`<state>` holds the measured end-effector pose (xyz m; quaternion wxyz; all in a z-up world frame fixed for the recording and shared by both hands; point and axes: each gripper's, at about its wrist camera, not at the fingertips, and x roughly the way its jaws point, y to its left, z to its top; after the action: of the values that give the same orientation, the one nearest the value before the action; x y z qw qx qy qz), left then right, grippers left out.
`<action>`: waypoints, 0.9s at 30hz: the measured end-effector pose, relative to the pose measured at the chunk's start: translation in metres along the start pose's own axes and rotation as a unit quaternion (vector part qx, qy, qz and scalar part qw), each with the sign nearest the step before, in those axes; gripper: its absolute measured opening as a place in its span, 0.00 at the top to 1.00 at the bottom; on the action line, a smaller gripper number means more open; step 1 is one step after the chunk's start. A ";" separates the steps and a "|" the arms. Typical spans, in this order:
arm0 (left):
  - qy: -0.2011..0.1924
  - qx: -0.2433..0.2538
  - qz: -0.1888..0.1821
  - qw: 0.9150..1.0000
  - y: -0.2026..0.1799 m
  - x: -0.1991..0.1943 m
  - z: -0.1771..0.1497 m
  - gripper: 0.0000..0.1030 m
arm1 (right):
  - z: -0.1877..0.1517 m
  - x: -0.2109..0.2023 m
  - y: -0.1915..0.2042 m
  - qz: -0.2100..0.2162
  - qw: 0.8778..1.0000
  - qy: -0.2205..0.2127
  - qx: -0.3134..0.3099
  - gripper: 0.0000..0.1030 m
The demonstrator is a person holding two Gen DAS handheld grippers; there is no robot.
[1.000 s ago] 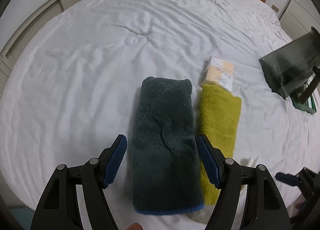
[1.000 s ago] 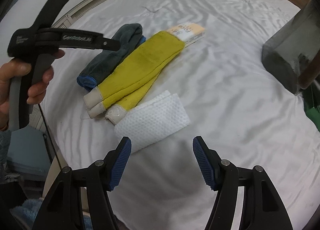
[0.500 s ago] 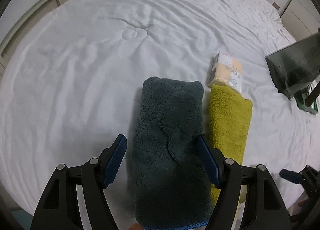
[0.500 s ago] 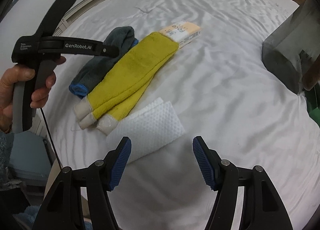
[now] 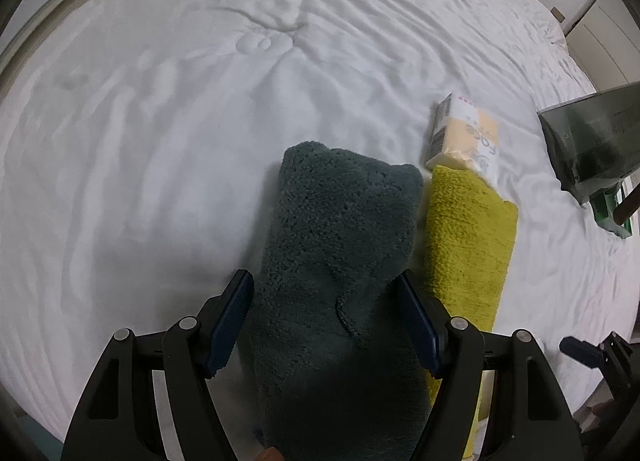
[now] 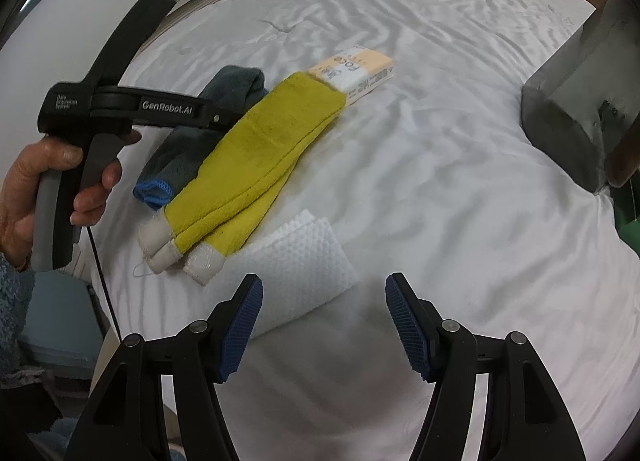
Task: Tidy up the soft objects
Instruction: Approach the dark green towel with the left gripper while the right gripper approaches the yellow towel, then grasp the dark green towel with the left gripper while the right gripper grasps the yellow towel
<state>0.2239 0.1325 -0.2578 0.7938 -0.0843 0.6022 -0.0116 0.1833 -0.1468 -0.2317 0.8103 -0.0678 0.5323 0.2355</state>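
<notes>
Thickly folded dark teal towel, plush, blue-trimmed edge

Both grippers are black frames with silver screws at the finger pivots and ribbed blue pads. Seen from the right wrist, the left gripper carries white "GenRobot.AI" lettering, a grey handle and a thin black cable hanging below that handle.

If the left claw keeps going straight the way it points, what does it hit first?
Most likely the dark teal towel, which lies between the open left claw. How much gap remains is unclear.
</notes>
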 end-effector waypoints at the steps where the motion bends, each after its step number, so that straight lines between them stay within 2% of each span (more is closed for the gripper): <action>1: 0.009 0.006 -0.006 1.000 0.000 0.003 0.000 0.35 | 0.002 0.000 0.000 0.001 1.000 -0.003 0.001 0.37; 5: 0.022 0.024 -0.022 0.999 -0.003 0.008 -0.001 0.35 | 0.014 0.002 0.001 0.003 1.000 -0.011 0.001 0.37; 9: 0.037 0.033 -0.021 0.999 -0.007 0.020 0.002 0.34 | 0.024 0.007 0.006 0.005 1.000 -0.015 -0.002 0.37; 17: 0.028 0.087 0.040 0.995 -0.023 0.025 0.003 0.33 | 0.032 0.011 0.009 0.006 1.000 -0.015 -0.006 0.37; 22: 0.032 0.088 0.032 0.995 -0.009 0.022 0.005 0.33 | 0.045 0.020 0.012 0.018 1.000 -0.015 -0.002 0.37; 27: 0.035 0.098 0.027 0.994 0.004 0.019 0.008 0.33 | 0.063 0.036 0.016 0.051 0.998 -0.011 0.024 0.37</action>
<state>0.2367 0.1355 -0.2746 0.7766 0.0104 0.6278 -0.0521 0.2399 -0.0991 -0.2352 0.8047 -0.0188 0.5313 0.2643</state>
